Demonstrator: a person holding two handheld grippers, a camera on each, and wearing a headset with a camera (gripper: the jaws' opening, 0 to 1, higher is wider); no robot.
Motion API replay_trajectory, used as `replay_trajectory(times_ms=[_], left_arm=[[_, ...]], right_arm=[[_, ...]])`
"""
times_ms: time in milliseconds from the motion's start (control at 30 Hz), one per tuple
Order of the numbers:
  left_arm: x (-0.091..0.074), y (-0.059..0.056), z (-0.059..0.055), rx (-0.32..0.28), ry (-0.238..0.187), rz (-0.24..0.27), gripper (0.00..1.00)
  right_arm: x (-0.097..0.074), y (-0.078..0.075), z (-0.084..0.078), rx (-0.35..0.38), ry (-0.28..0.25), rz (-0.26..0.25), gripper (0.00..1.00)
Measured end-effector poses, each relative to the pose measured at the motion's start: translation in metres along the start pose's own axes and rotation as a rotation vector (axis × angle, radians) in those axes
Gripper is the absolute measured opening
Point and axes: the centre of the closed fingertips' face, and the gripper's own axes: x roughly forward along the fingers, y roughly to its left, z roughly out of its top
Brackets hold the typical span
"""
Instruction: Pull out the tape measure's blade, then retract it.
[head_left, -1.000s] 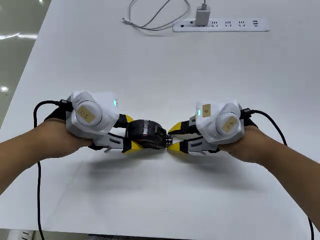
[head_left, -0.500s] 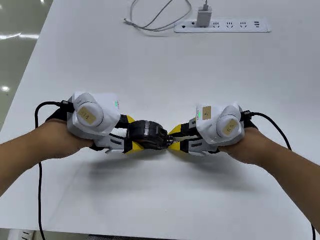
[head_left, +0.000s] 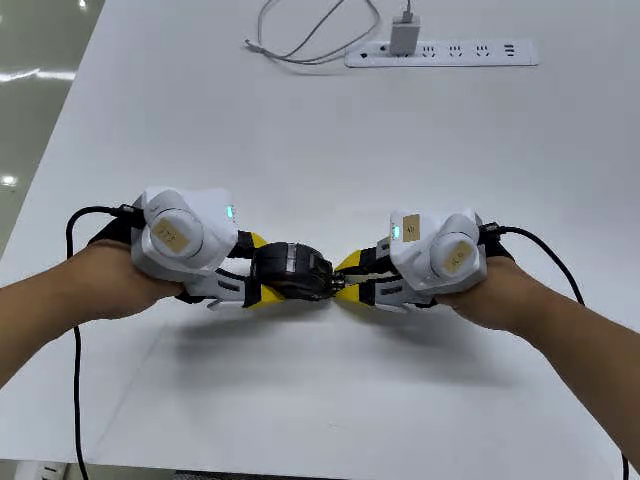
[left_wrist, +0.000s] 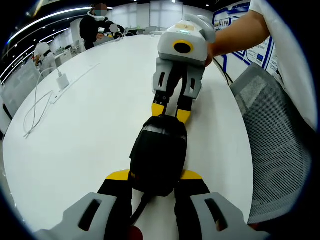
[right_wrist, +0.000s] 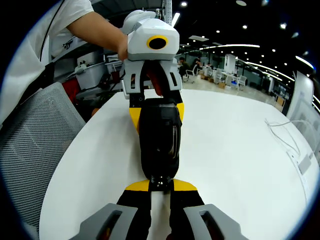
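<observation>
A black tape measure (head_left: 292, 270) rests on the white table (head_left: 320, 150) between both grippers. My left gripper (head_left: 261, 268) is shut on its body, with yellow fingertips (left_wrist: 119, 175) on either side of the case (left_wrist: 159, 155). From the right, my right gripper (head_left: 342, 280) meets the case's end. Its jaws are pinched together on the blade's end hook (right_wrist: 160, 182) at the case's mouth (right_wrist: 159, 135). No length of blade is drawn out. The right gripper (left_wrist: 172, 107) also faces me in the left gripper view, and the left gripper (right_wrist: 152, 112) in the right gripper view.
A white power strip (head_left: 440, 50) with a plugged charger (head_left: 405, 30) and a looped cable (head_left: 310, 30) lies at the table's far side. A grey mesh chair (left_wrist: 270, 145) stands off the table's near edge. Bare table lies left and right.
The right gripper's jaws, spread a second ago, have closed onto the blade tip at the case's right end. The left gripper and tape measure have stayed put.
</observation>
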Motion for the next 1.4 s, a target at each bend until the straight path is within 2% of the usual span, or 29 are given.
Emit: replay_trajectory(times_ms=[633,933,1400], left_arm=[[0.000,0.000,0.000,-0.007,-0.005,0.002,0.28],[0.000,0.000,-0.001,0.002,0.007,-0.002,0.28],[0.001,0.001,-0.001,-0.001,0.013,0.000,0.27]], right_arm=[[-0.012,-0.002,-0.011,0.029,0.013,-0.022,0.09],[-0.015,-0.001,-0.012,0.029,0.013,-0.030,0.09],[-0.033,-0.002,-0.023,0.024,0.039,-0.049,0.09]])
